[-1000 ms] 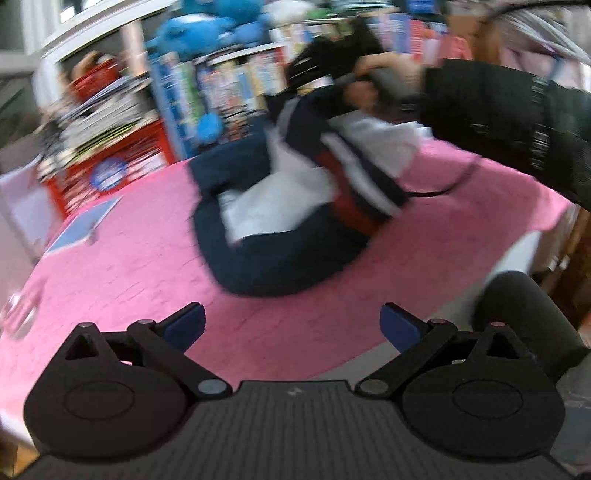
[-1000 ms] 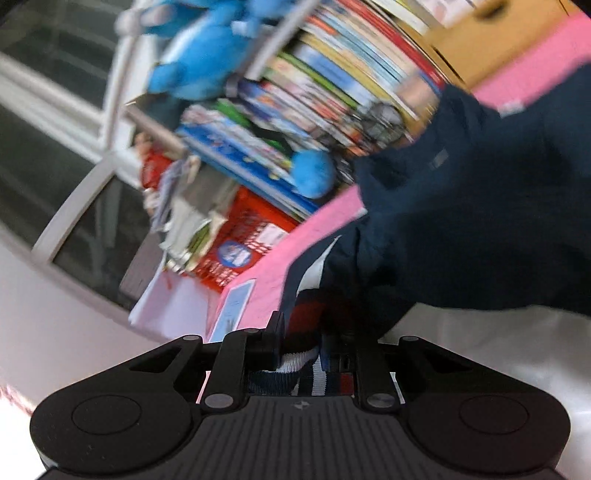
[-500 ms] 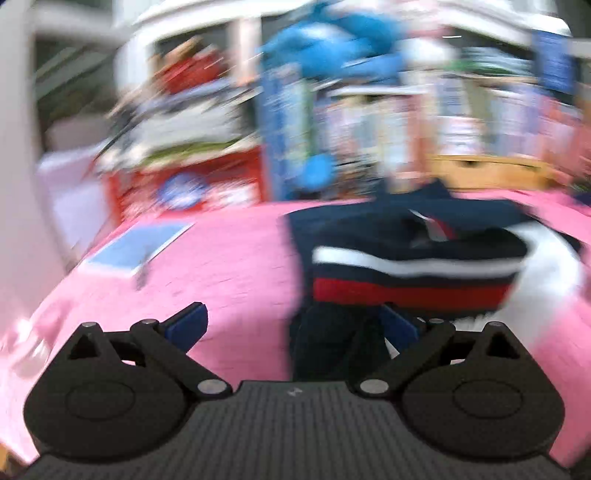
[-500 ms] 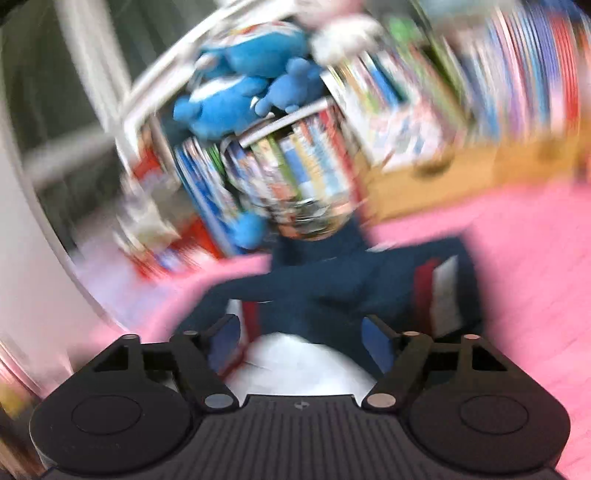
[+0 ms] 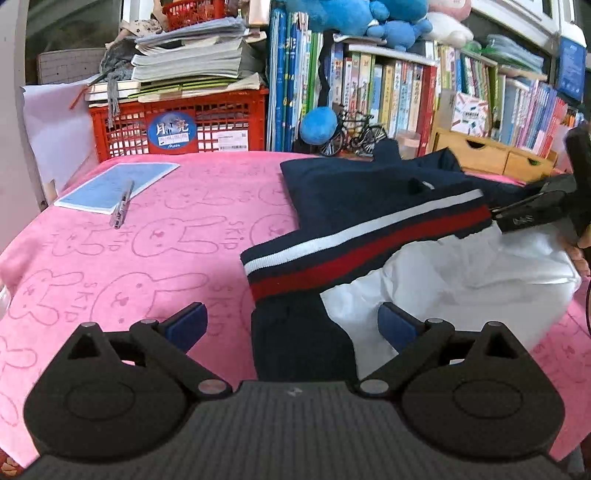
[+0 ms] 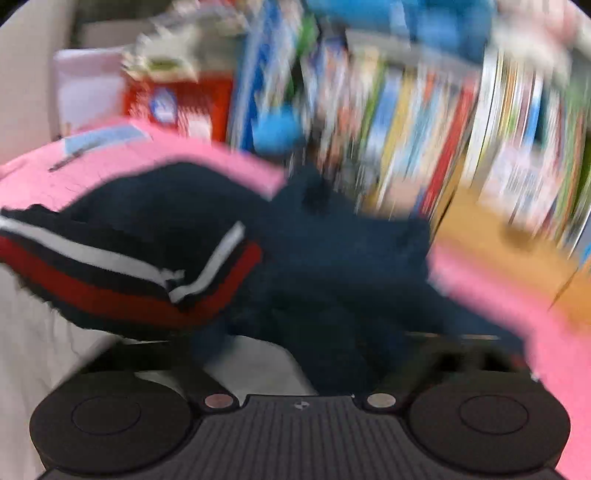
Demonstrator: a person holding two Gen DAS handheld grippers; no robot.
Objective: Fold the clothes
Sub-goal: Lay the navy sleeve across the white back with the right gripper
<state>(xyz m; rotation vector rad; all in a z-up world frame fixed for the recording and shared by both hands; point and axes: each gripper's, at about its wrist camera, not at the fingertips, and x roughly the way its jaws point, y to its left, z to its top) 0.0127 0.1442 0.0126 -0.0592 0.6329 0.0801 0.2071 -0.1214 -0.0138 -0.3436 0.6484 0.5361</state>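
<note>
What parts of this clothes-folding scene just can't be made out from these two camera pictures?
- Right wrist view: motion blur smears everything; the right gripper fingertips sink into the navy jacket, so open or shut is unclear.
- Left wrist view: the jacket's near edge is hidden behind the left gripper body.
- Left wrist view: the person's hand is cut off by the right edge.
- Left wrist view: book spines are too small to read.

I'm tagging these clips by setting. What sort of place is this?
Most likely a home study or child's room: crowded bookshelves behind, blue plush toys on top, and a table under a pink bunny-print cloth where the navy jacket lies.
</note>
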